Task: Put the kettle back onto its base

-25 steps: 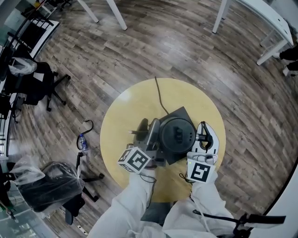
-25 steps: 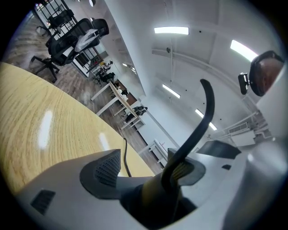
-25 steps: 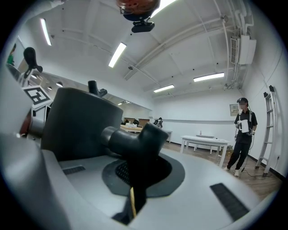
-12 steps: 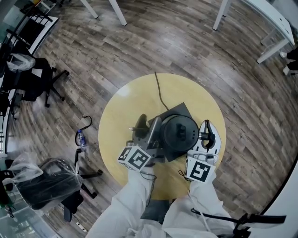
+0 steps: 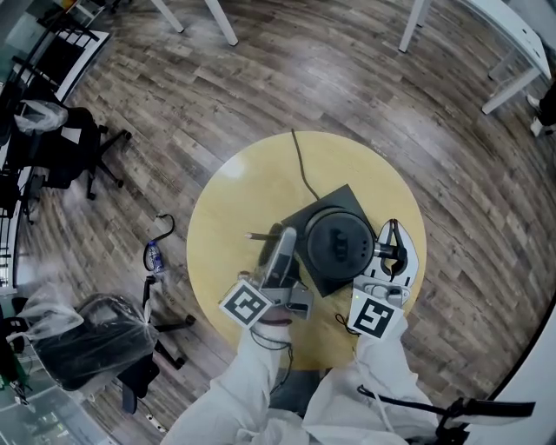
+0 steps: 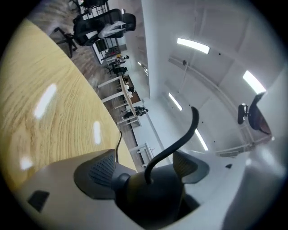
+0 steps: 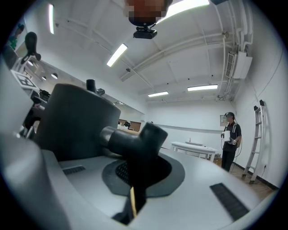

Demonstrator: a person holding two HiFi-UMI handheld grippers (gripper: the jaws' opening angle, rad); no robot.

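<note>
A black kettle (image 5: pixel 339 243) stands over its flat black base (image 5: pixel 323 282) in the middle of the round yellow table (image 5: pixel 226 226). The base's cord (image 5: pixel 301 174) runs to the table's far edge. My right gripper (image 5: pixel 391 252) is shut on the kettle's handle (image 7: pixel 135 139) at the kettle's right side, and the kettle's body (image 7: pixel 72 121) fills the left of the right gripper view. My left gripper (image 5: pixel 274 241) lies just left of the kettle, apart from it. Its pads (image 6: pixel 96 173) stand wide apart and press on nothing, so the left gripper (image 6: pixel 144 168) is open.
On the wood floor left of the table stand office chairs (image 5: pixel 69 152), one covered in plastic (image 5: pixel 87 343), and a water bottle (image 5: pixel 154 259) lies there. White table legs (image 5: pixel 217 26) stand at the far side. A person (image 7: pixel 231 139) stands by a white table (image 7: pixel 193 150).
The left gripper has drawn back from the kettle's left side, rolled, and its jaws have spread. The right gripper stays on the handle. The kettle has not visibly moved.
</note>
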